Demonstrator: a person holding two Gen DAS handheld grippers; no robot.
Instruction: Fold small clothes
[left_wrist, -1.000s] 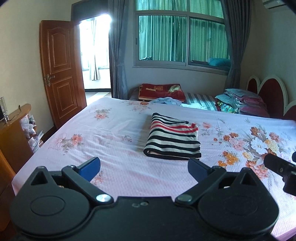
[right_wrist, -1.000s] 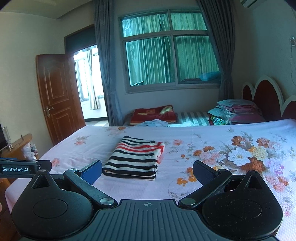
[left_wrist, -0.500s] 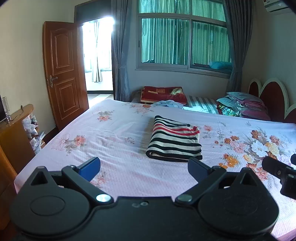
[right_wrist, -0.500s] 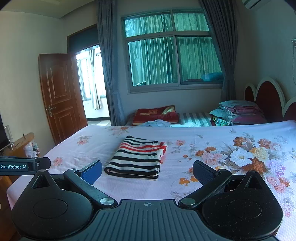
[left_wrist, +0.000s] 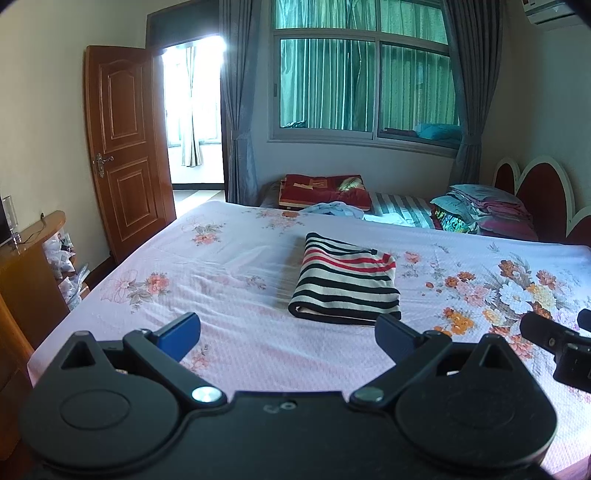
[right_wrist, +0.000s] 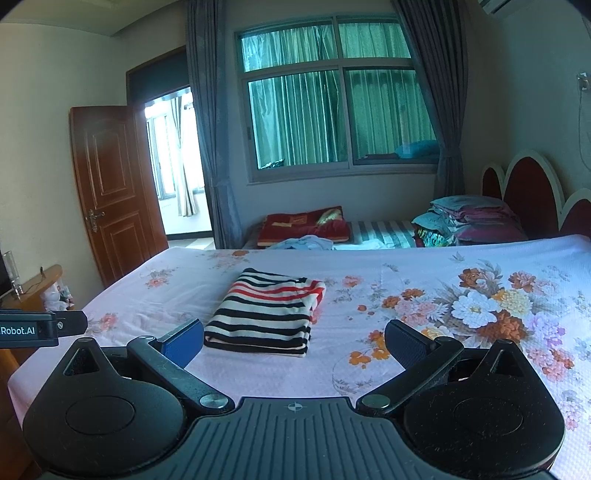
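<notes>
Beside the folded striped shirt (right_wrist: 264, 315), only right-wrist view shows "Robot.AI" lettering (right_wrist: 17, 329).

Left gripper (left_wrist: 288, 332) level, jaws wide apart, empty, right gripper (right_wrist: 295, 338) at its 3 o'clock, likewise spread, empty

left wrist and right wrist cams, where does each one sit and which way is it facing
Left wrist: sits on the left gripper, above the near edge of the bed, facing across it to the window; its own open fingers show, plus the right gripper's tip at the right edge.
Right wrist: sits on the right gripper, facing the same way from further right; its open fingers show, plus the left gripper's tip at the left edge.
Shared: the striped shirt, folded on the bed, the door, the window.
</notes>
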